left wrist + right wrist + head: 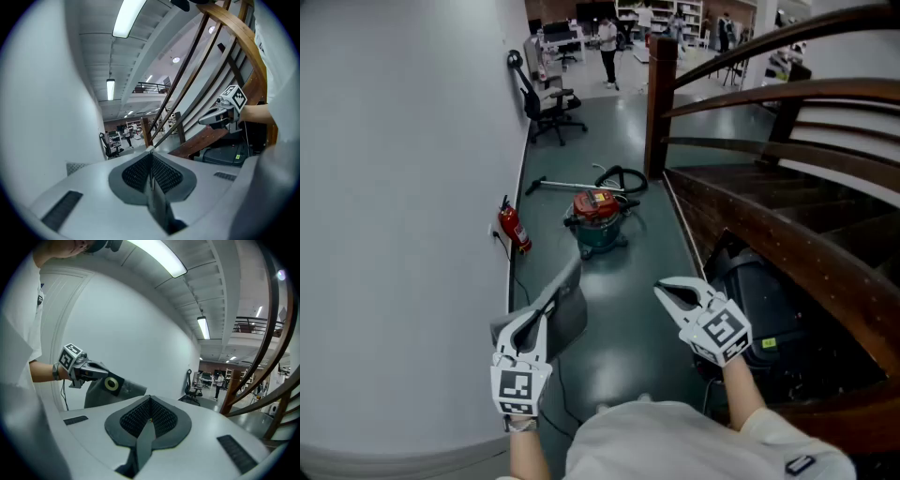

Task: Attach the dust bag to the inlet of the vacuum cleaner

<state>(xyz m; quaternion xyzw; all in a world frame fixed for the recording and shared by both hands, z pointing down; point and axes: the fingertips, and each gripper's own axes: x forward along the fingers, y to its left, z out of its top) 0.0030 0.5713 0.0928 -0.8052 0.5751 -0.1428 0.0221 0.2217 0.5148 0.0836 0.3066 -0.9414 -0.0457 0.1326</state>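
At the left claw [539, 319]: jaws closed on the dust bag [565, 314], pinching it at its dark card collar [111, 384]. The grey body hangs ahead of the tips and a little to their right.
At the right claw [667, 296]: jaws pressed fully together with nothing between them. It is to the right of the bag and not touching it.
Bag's feel: judged light and limp, a soft sack that will fold and sway. Only the collar looks stiff.
Where to hold: the edge of the card collar, clear of the pale ring round its hole, since that hole has to go over the inlet. The right claw could steady the opposite edge.
Vacuum cleaner [598, 221]: well ahead of both claws on the floor, with a red top, a teal tub and a black hose [623, 178] coiled behind it.
Inlet: too small to make out from here.
Stage: 1 bag in hand, fitting not yet begun.
Risk: squeezing the soft body would crumple it, and a bent collar may not seat.
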